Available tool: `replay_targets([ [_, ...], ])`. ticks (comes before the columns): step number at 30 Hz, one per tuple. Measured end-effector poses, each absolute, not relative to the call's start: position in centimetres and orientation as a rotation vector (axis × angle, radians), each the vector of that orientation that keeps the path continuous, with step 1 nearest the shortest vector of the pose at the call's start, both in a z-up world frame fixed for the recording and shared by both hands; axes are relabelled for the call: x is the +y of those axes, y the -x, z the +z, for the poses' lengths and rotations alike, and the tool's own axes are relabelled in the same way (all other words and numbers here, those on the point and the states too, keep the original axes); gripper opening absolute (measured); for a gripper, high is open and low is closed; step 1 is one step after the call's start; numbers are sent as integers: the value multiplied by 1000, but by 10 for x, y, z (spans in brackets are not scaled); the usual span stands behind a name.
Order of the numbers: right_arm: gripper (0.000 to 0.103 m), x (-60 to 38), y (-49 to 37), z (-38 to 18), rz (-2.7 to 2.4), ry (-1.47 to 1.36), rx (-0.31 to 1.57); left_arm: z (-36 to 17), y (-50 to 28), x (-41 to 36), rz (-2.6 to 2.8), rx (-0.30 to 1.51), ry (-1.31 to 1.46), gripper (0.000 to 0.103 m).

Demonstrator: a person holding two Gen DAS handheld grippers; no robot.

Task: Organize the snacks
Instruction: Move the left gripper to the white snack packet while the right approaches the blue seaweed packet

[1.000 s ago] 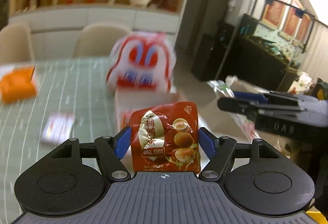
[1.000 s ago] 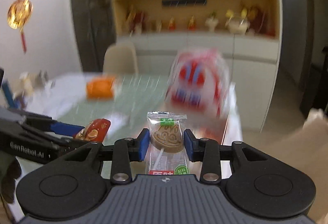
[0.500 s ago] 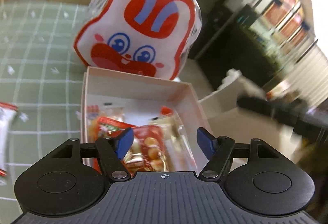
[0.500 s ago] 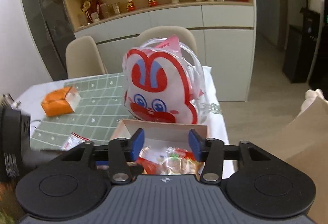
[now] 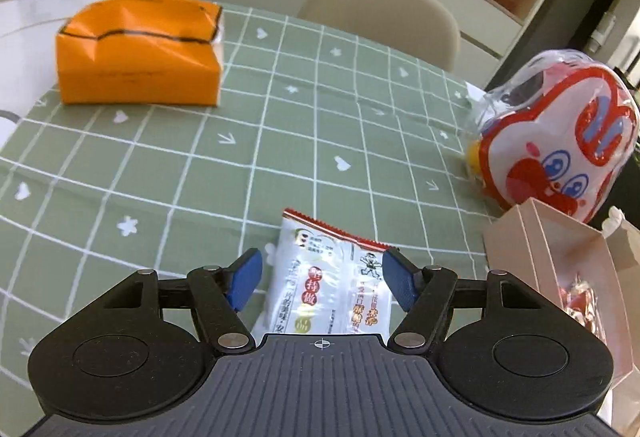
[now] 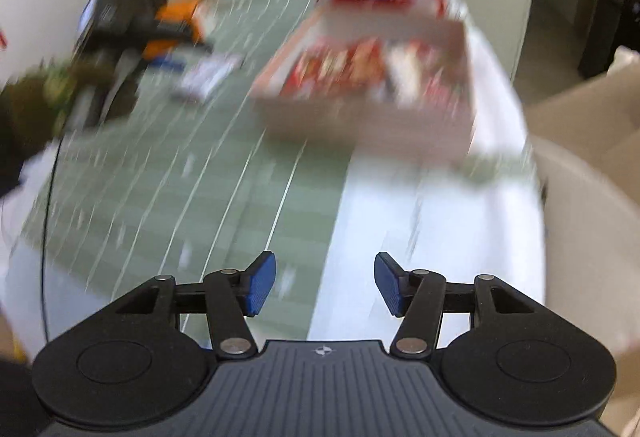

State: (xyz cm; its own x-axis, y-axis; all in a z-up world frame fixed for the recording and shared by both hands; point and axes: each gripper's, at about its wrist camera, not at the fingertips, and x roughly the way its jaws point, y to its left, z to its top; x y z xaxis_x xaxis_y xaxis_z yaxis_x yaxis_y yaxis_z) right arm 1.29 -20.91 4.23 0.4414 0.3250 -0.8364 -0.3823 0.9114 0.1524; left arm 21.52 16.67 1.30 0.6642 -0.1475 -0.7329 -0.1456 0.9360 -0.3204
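Observation:
My left gripper (image 5: pixel 322 279) is open, its jaws on either side of a white snack packet with a red top edge (image 5: pixel 329 285) that lies flat on the green checked tablecloth (image 5: pixel 200 165). The pink cardboard box (image 5: pixel 560 261) with several snacks in it stands to the right. My right gripper (image 6: pixel 322 283) is open and empty, above the tablecloth's edge. In the blurred right wrist view the box (image 6: pixel 372 77) lies ahead, the white packet (image 6: pixel 208 75) and my left gripper (image 6: pixel 120 37) to its left.
A rabbit-faced snack bag (image 5: pixel 560 141) stands behind the box. An orange tissue pack (image 5: pixel 138 53) sits at the far left of the table. Two beige chairs (image 5: pixel 380 13) stand behind the table. The white table edge (image 6: pixel 432 237) runs under my right gripper.
Both grippers let go of their snacks over the box, the quail egg pack and the biscuit packet. My left gripper moved left to the white packet. My right gripper pulled back, moving fast.

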Motion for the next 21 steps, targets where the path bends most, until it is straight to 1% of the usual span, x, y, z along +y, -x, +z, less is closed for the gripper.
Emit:
replay_targets([
  [4, 55, -198, 27, 29, 497, 111, 1124, 10, -218, 146, -31, 846, 259, 72],
  [6, 55, -198, 44, 29, 514, 116, 1142, 7, -219, 128, -41, 871, 148, 72],
  [7, 55, -199, 52, 28, 522, 121, 1149, 5, -217, 121, -44, 876, 94, 76],
  [8, 55, -199, 58, 27, 528, 128, 1157, 6, -212, 115, -47, 869, 60, 77],
  [12, 56, -203, 72, 20, 565, 145, 1201, 6, -194, 114, -53, 884, 74, 76],
  [17, 56, -194, 73, 16, 605, 156, 1150, 12, -148, 112, -38, 906, 57, 68],
  [19, 56, -191, 68, 16, 610, 168, 1118, 12, -126, 111, -40, 907, 53, 67],
  [21, 56, -187, 60, 17, 609, 182, 1090, 10, -100, 107, -40, 918, 44, 63],
])
